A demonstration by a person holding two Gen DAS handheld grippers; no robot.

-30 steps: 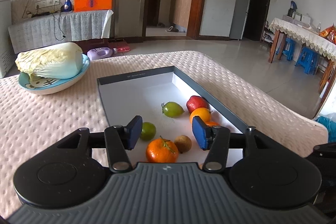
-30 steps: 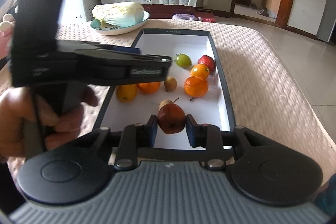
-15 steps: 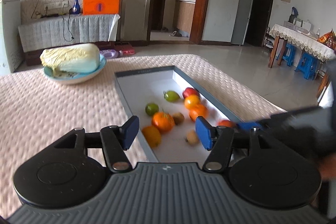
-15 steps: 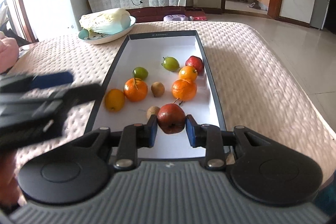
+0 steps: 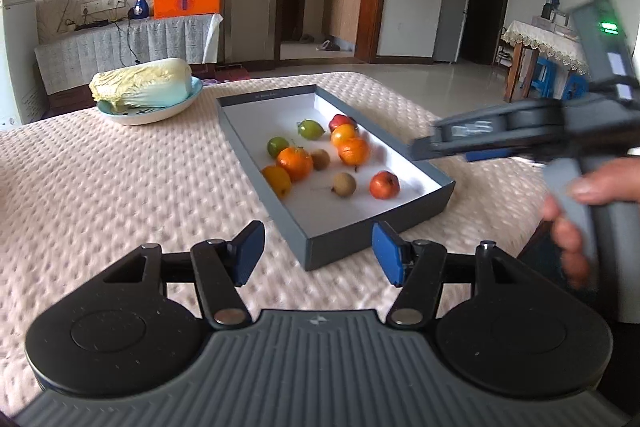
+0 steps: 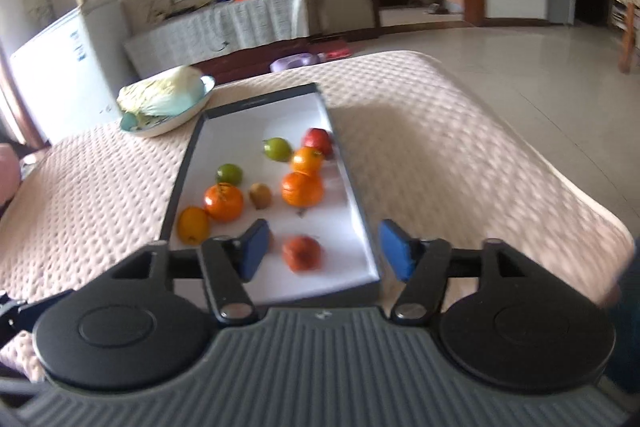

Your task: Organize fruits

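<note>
A dark grey box (image 5: 382, 235) with a white floor lies on the quilted table and holds several fruits: oranges (image 5: 295, 163), green fruits (image 5: 310, 129), small brown fruits (image 5: 344, 184) and red apples. The near red apple (image 5: 384, 185) lies loose on the box floor, also in the right wrist view (image 6: 302, 253). My left gripper (image 5: 318, 253) is open and empty, pulled back in front of the box's near corner. My right gripper (image 6: 323, 249) is open and empty above the box's near end (image 6: 320, 297); it shows from the side in the left wrist view (image 5: 440, 147).
A blue bowl (image 5: 148, 111) with a napa cabbage (image 5: 142, 83) stands at the table's far left. The pink quilted table (image 5: 120, 187) spreads left of the box. The table's right edge (image 6: 580, 195) drops to the floor. A person's hand (image 5: 580, 211) holds the right gripper.
My right gripper opened and let go of the red apple, which now lies in the box, and it drew back and up. My left gripper pulled back out of the box.
</note>
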